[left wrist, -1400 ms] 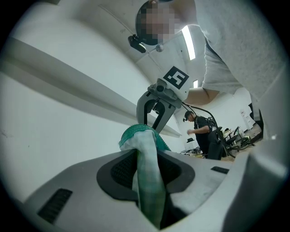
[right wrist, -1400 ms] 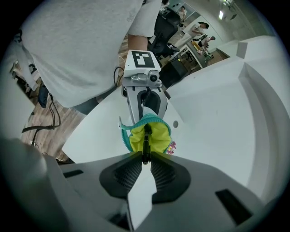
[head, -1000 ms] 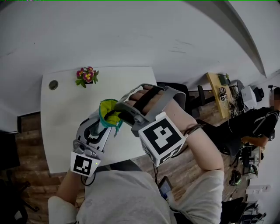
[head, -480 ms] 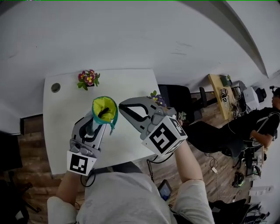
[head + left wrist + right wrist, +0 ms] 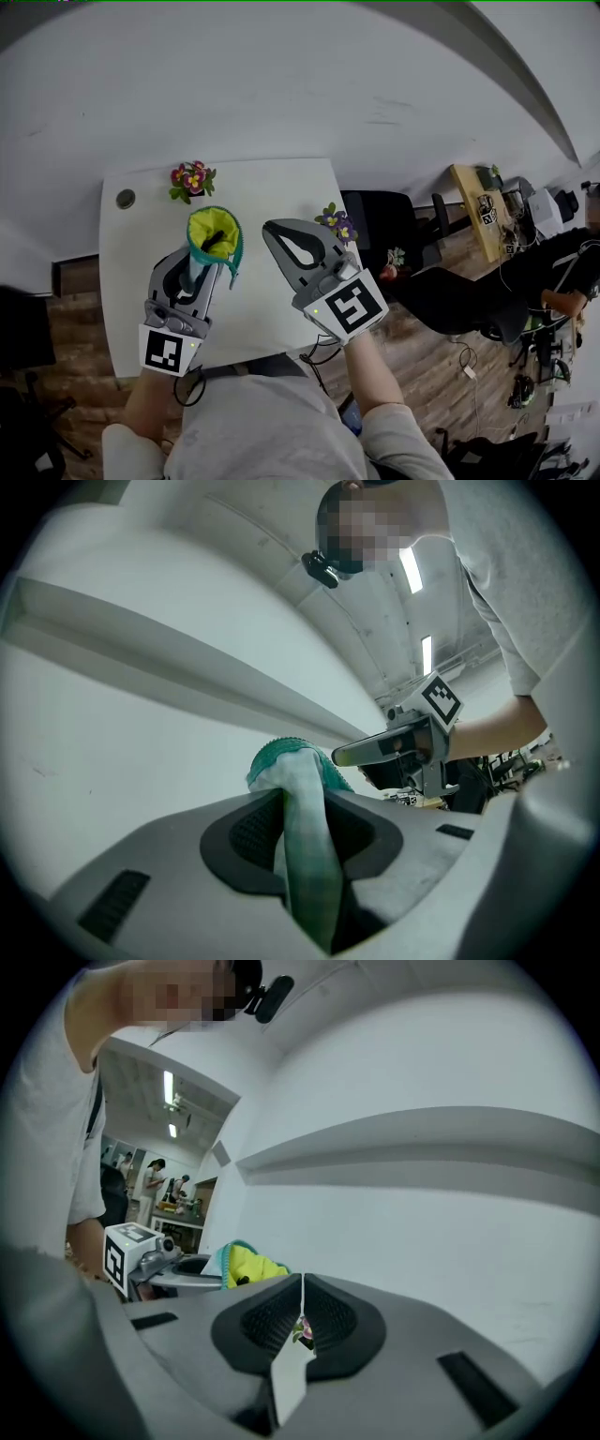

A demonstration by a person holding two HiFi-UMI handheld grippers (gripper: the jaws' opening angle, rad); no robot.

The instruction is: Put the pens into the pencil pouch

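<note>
Left gripper [image 5: 302,799] is clamped on the teal wall of the pencil pouch [image 5: 305,855], fabric pinched flat between the pads. Pouch is held up over the white table [image 5: 258,305], mouth open toward the head camera, yellow lining showing. A dark pen end [image 5: 217,240] sits inside the mouth. Right gripper [image 5: 302,1288] has its jaws together with only a hairline slit and nothing in them. It is just right of the pouch, not touching, tips pointing away from the person. Potted flowers [image 5: 191,176] sit near the table's far edge, a second small flower bunch [image 5: 336,221] at its right edge, and a round cable hole [image 5: 125,199] in the far left corner.
</note>
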